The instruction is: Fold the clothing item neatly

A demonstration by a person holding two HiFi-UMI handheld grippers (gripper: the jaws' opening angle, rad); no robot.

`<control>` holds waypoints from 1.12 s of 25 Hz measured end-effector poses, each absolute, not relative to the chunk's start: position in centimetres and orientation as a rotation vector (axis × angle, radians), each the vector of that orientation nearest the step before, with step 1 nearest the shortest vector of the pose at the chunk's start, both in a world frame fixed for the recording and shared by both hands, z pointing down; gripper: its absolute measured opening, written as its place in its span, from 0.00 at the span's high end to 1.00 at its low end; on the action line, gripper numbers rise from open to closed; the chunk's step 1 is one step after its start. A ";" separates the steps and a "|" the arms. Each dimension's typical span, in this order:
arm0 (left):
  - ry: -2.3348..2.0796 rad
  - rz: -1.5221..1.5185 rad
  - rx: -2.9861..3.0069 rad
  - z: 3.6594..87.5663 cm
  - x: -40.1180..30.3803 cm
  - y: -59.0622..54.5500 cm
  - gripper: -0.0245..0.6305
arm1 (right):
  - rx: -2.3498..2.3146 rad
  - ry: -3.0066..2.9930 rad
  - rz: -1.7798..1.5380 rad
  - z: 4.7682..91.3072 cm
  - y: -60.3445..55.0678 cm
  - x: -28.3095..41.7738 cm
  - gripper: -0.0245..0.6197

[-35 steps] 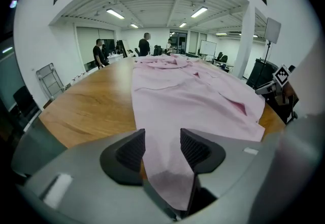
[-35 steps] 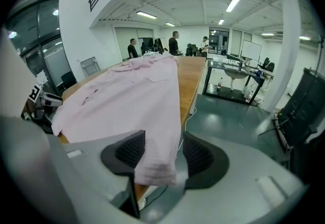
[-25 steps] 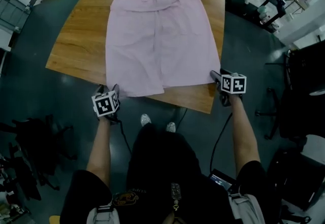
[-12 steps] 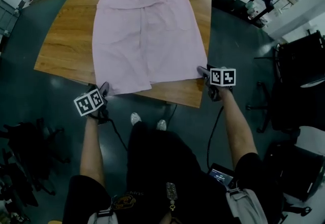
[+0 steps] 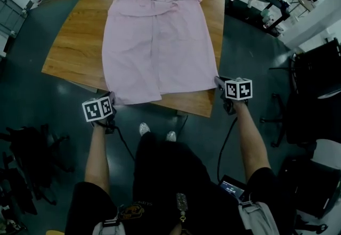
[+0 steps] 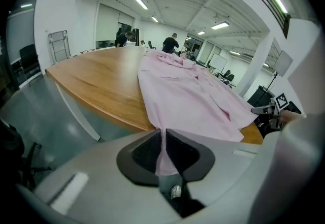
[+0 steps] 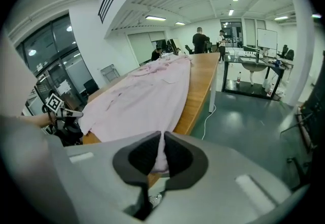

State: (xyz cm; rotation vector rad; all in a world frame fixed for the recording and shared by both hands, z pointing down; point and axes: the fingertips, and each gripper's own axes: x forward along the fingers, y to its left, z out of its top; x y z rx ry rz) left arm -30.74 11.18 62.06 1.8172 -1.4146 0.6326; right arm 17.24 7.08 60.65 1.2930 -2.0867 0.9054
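So you've got the pink garment (image 5: 154,42) laid out flat and lengthwise on the wooden table (image 5: 72,42); the collar end with the bunched sleeves sits at the far side and the hem lies along the edge nearest you; the front opening runs down the middle and the cloth looks fairly smooth.

Your left gripper (image 5: 110,97) is at the near-left hem corner, right where the cloth meets the table edge; its jaws have just been closing, and in the left gripper view they're now nearly together with a thin strip of pink fabric pinched between the dark pads (image 6: 144,149); so you're holding that corner.

Same story on the other side; your right gripper (image 5: 217,80) is at the near-right hem corner, close to the table's right edge; its jaws have just been closing too, and the right gripper view shows them squeezed on a fold of the pink cloth.

Both grippers angle downward towards the table, well apart, one at each end of the hem; you're standing at the near edge with both forearms stretched out; the dark floor (image 5: 250,47) surrounds the table, and a few people (image 6: 170,44) stand way off in the background beyond the far end.
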 end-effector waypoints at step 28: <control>-1.435 0.565 2.077 48.1 -30.6 -1.0 0.91 | 1.324 -2.280 0.661 48.1 -2.1 14.6 0.94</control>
